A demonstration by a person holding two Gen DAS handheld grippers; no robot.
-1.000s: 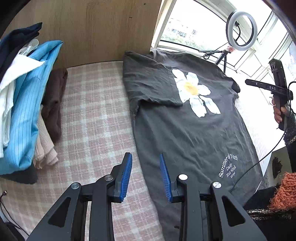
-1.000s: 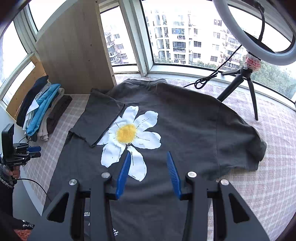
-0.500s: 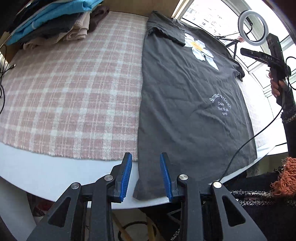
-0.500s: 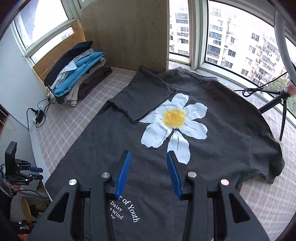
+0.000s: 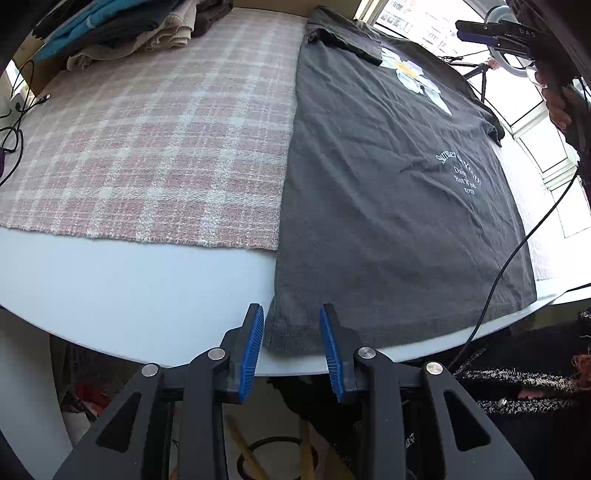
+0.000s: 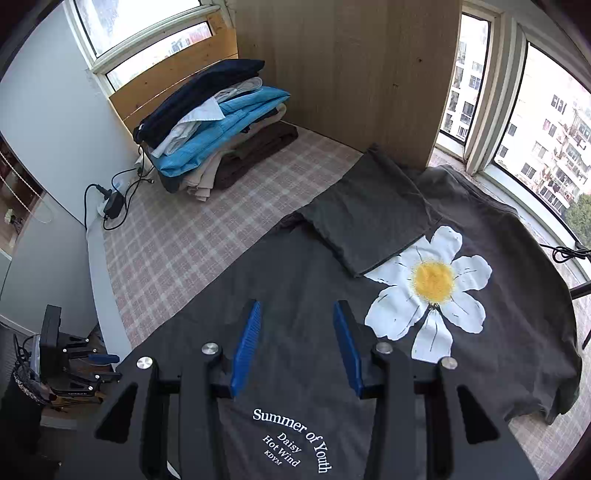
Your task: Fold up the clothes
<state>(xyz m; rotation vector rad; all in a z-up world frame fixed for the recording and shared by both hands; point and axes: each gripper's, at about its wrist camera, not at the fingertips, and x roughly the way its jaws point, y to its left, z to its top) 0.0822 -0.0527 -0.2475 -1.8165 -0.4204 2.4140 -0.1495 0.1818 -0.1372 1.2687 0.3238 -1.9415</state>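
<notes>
A dark grey T-shirt [image 5: 388,192] with a white daisy print [image 6: 432,284] lies flat on the table, one sleeve [image 6: 369,218] folded inward over the chest. My left gripper [image 5: 291,325] is open at the table's near edge, its blue fingers on either side of the shirt's bottom hem corner [image 5: 284,332]. My right gripper [image 6: 295,325] is open and hovers above the shirt's middle, beside the daisy and over the white lettering [image 6: 291,439]. In the left wrist view the right gripper [image 5: 491,33] shows at top right, held by a hand [image 5: 557,103].
A pink plaid cloth [image 5: 147,140] covers the white table [image 5: 129,291]. A stack of folded clothes [image 6: 218,133] sits at the far left by the wooden panel [image 6: 351,74]. Cables and a charger [image 6: 114,203] lie near the stack. A ring light tripod [image 5: 480,70] stands by the window.
My left gripper has pulled back from over the cloth to the table's near edge and now brackets the hem corner. My right gripper has swung left and lower, toward the shirt's middle.
</notes>
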